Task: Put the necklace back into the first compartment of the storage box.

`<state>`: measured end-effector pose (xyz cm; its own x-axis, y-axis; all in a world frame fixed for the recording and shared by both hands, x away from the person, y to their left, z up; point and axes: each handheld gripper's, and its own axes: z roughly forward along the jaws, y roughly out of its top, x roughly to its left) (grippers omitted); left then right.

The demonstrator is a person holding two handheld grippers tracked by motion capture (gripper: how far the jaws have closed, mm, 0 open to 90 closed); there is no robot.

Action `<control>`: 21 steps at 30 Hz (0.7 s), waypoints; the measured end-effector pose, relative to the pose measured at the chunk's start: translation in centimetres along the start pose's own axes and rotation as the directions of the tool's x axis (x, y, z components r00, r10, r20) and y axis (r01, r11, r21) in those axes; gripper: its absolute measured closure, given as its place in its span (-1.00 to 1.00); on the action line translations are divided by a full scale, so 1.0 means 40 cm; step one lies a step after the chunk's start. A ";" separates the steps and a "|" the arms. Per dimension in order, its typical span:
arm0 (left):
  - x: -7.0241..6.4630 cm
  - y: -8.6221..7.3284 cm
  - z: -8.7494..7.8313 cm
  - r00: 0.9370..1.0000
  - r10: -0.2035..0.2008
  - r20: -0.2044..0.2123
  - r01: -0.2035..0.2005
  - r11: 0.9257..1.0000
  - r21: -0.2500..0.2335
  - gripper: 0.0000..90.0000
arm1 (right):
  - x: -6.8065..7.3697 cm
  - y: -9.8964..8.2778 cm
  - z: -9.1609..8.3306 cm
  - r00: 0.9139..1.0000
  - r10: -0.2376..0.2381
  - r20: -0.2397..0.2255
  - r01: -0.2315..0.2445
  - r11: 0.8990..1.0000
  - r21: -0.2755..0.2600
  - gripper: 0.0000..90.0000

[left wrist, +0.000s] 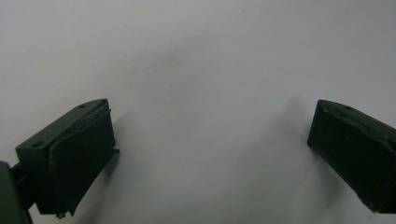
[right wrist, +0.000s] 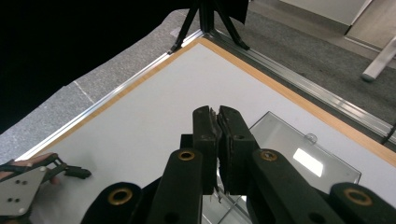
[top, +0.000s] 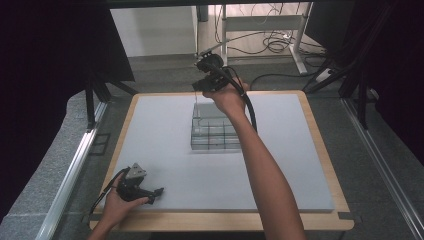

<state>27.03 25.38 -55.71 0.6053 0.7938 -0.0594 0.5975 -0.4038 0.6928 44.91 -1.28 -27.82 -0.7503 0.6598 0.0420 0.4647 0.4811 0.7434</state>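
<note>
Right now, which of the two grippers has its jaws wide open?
The left gripper, resting near the table's front edge. The right gripper, over the clear box, has its jaws closed.

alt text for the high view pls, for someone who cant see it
Seen from above, a person's right hand holds the right gripper over the far edge of a clear plastic box in the middle of a grey mat, lifting its lid upright. The left gripper rests open on the mat's near left corner.

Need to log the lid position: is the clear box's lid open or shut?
Open: the right tongs hold the lid raised above the clear box.
</note>
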 end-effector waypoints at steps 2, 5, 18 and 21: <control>0.000 0.000 0.000 1.000 0.001 0.000 -0.001 1.000 0.001 -0.99 | -0.007 -0.003 0.010 1.000 0.003 0.002 -0.003 1.000 0.003 0.88; 0.000 0.000 0.000 1.000 0.003 0.000 -0.003 1.000 0.002 -0.99 | -0.022 -0.009 0.029 1.000 0.017 0.003 -0.017 1.000 0.006 0.89; 0.001 -0.001 -0.001 1.000 0.003 0.002 -0.003 1.000 0.000 -0.99 | -0.068 -0.044 0.104 0.997 0.077 0.006 -0.077 0.997 0.014 0.88; 0.001 -0.001 -0.001 1.000 0.003 0.002 -0.003 1.000 0.000 -0.99 | -0.069 -0.052 0.121 0.997 0.077 0.008 -0.077 0.997 0.021 0.88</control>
<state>27.02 25.43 -55.71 0.6085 0.7914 -0.0587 0.5957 -0.4066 0.6927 48.30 -1.30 -32.70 -0.7086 0.6993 0.0937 0.5305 0.4406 0.7241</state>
